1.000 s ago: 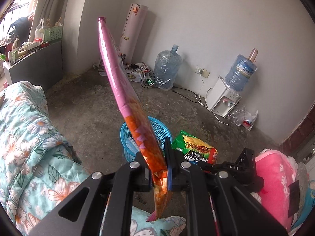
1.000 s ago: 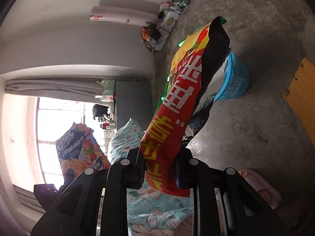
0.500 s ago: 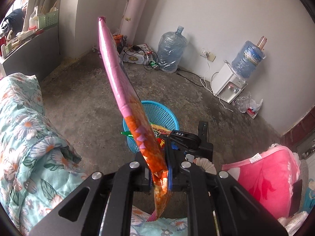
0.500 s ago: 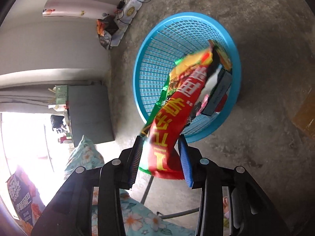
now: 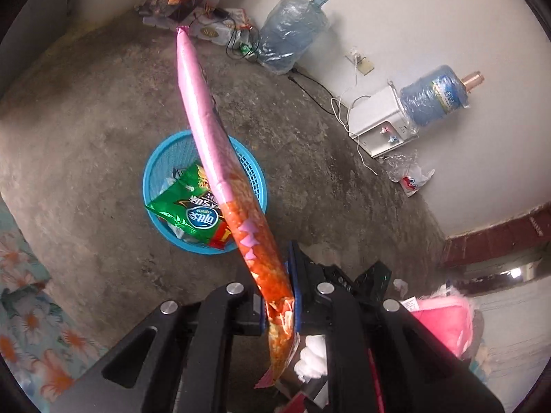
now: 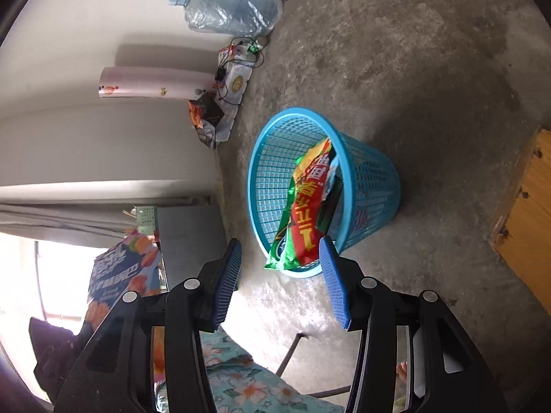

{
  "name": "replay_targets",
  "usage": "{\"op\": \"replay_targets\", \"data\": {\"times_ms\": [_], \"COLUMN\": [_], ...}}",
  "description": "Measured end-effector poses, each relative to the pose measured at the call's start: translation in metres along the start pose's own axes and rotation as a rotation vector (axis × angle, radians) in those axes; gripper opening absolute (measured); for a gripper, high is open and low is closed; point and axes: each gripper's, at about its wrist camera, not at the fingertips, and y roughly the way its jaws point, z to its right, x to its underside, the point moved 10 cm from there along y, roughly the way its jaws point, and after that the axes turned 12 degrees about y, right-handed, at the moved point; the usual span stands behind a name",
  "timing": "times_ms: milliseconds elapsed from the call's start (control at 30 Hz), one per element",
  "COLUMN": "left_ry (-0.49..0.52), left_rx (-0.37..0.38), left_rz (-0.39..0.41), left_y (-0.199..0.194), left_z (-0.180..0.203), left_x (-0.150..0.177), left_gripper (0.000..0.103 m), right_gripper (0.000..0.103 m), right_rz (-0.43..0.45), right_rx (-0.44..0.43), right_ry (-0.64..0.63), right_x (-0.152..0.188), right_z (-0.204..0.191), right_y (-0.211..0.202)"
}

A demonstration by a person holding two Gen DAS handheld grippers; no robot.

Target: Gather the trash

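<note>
A blue mesh basket stands on the concrete floor. A green and red snack bag leans inside it, its end hanging over the rim. My left gripper is shut on a pink and orange snack bag, seen edge-on above the basket. That same bag shows at the left of the right wrist view. My right gripper hangs just short of the basket; its jaws are opening and nothing is between them.
Two water jugs, a white dispenser, cables and packets line the wall. A floral quilt lies at the left, a pink cushion at the right. A wooden board lies beside the basket.
My right gripper let the green and red bag go into the basket and opened. My left gripper swung down towards the basket with the pink bag.
</note>
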Motion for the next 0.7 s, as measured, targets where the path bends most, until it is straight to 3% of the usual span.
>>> {"op": "replay_targets", "data": {"times_ms": [133,167,233,300,367,600,700], "left_ry": [-0.16,-0.204,-0.3,-0.379,-0.42,-0.284,-0.105], "left_rx": [0.064,0.077,0.012,-0.061,-0.058,-0.072,-0.091], "left_rz": [-0.044,-0.062,-0.113,-0.124,-0.113,-0.034,0.042], "left_y": [0.067,0.084,0.112,0.123,0.12,0.05,-0.007], "left_z": [-0.017,-0.024,-0.05,-0.075,-0.085,-0.077,-0.048], "left_x": [-0.021,-0.022,-0.016,-0.009,-0.004,-0.019,-0.025], "left_gripper": [0.011,0.023,0.05,0.05,0.051,0.055,0.056], "right_gripper": [0.045,0.045,0.045,0.045,0.045,0.045,0.045], "right_rz": [0.029,0.032,0.035,0.035,0.034,-0.009,-0.011], "right_rx": [-0.013,-0.005,0.01,0.009,0.004,0.015,0.019], "right_ry": [0.059,0.061,0.067,0.078,0.075,0.025,-0.054], "right_x": [-0.013,-0.016,-0.023,-0.026,-0.026,-0.006,0.007], "right_z": [0.015,0.019,0.025,0.028,0.029,0.018,-0.004], "right_y": [-0.017,-0.019,-0.02,-0.022,-0.022,-0.013,-0.015]}}
